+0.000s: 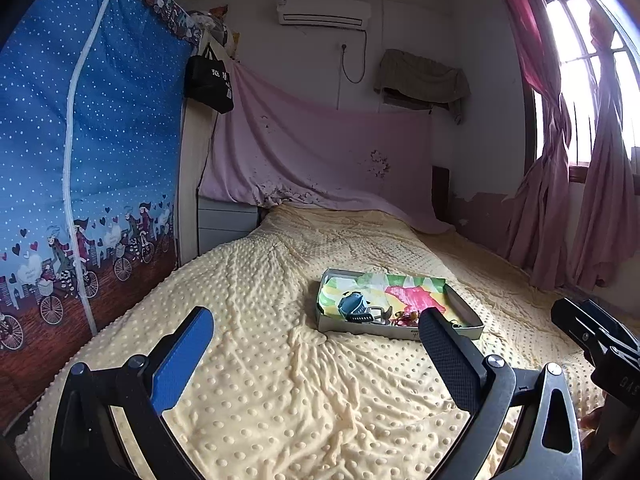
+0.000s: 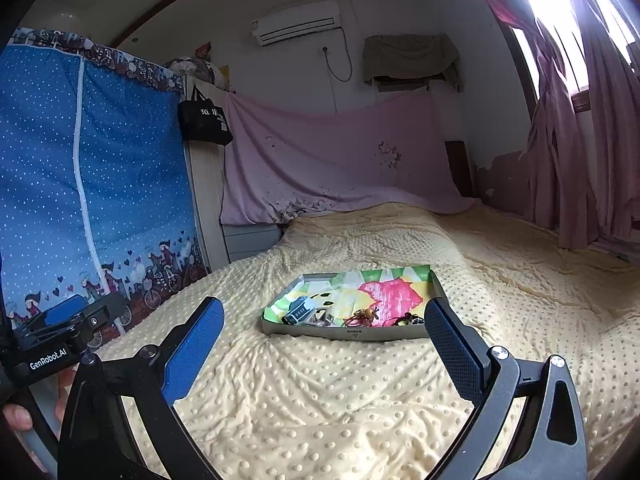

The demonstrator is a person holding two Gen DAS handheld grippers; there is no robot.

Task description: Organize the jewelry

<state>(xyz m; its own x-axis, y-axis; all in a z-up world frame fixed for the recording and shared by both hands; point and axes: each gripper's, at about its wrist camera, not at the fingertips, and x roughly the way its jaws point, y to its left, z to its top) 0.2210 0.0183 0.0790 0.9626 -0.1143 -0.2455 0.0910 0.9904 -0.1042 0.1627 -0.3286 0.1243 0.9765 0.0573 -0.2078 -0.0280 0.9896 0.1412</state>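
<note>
Jewelry tray (image 2: pixel 352 334): flat on bedspread (image 2: pixel 320 400), long axis left-right | both hand-held grippers wide open, empty

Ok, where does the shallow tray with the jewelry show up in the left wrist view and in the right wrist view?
Left wrist view: the tray lies on the yellow blanket, right of centre, its near right corner behind the right finger.
Right wrist view: the tray lies near the centre, between the two fingers and beyond them.
Shared landmark: the air conditioner high on the far wall, above the tray in both.
</note>
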